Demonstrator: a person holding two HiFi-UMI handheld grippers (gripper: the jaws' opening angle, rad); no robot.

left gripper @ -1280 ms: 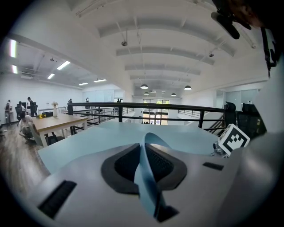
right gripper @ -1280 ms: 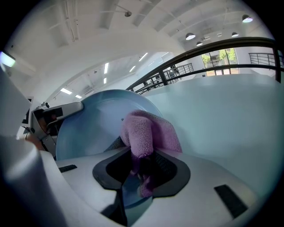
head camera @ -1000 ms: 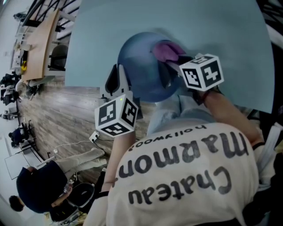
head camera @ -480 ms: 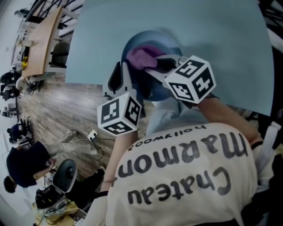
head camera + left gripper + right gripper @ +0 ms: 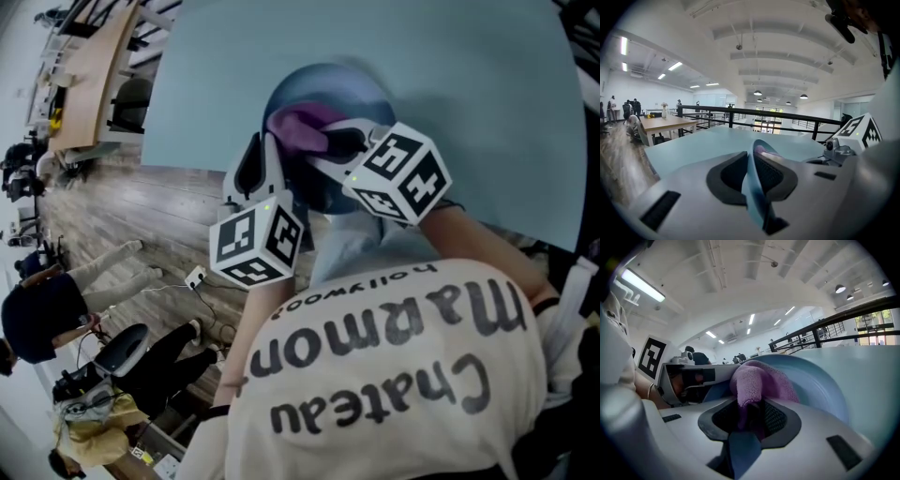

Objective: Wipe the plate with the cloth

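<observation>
Round blue glossy plate (image 5: 328, 89) is lifted off the pale blue-green bench (image 5: 469, 75) and stands nearly on edge, face turned toward the right side; left gripper (image 5: 261, 169) is clamped on its rim at about 8 o'clock in the head view, thin rim pinched between both pads in the left gripper view, likely so the plate stays steady and the face is open for wiping; right gripper (image 5: 330, 141) comes in from about 4 o'clock, closed on a bunched purple terry cloth (image 5: 300, 127); the wad sticks out past the tips, so soft fabric rather than hard jaw meets the glaze; cloth is pressed on the plate face around 10 o'clock of centre, close to the left gripper's hold; right gripper view shows the fabric lying against the curved inner surface; judged mid-wipe, coverage of the face cannot be told; risk: plate twisting in the one-point rim pinch if the wipe pushes hard.
</observation>
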